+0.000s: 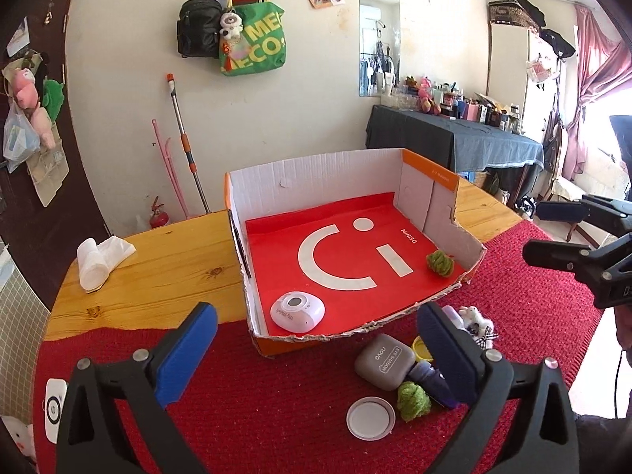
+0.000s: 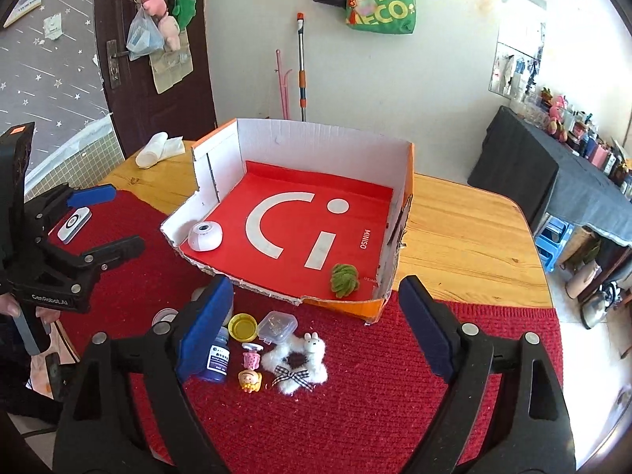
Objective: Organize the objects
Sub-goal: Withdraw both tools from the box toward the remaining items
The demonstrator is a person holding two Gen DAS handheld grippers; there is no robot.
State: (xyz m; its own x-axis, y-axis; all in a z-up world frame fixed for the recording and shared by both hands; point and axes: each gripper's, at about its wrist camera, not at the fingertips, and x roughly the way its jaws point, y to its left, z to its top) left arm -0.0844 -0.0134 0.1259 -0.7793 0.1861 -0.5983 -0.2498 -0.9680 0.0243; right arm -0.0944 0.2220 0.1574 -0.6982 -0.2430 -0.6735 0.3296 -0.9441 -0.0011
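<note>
Red knitted cloth [image 2: 355, 414] covers the table under both tongs. Left tongs [image 1: 316, 355] gape wide and empty, white gadget [image 1: 298, 311] just ahead in the box [image 1: 316, 173]. Right tongs [image 2: 316, 331] gape empty above the plush toy [image 2: 300, 359].

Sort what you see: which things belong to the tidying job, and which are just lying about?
Job: cardboard box, white device, green pompom inside; blue bottle, yellow cap, plush rabbit waiting.
Lying about: tissue roll, mop, green bag.

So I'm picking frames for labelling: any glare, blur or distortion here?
Left wrist view: window at right blown out, fisheye bends the wall, box sharp. Right wrist view: right edge overexposed, dark corner vignetting, small items crisp.
</note>
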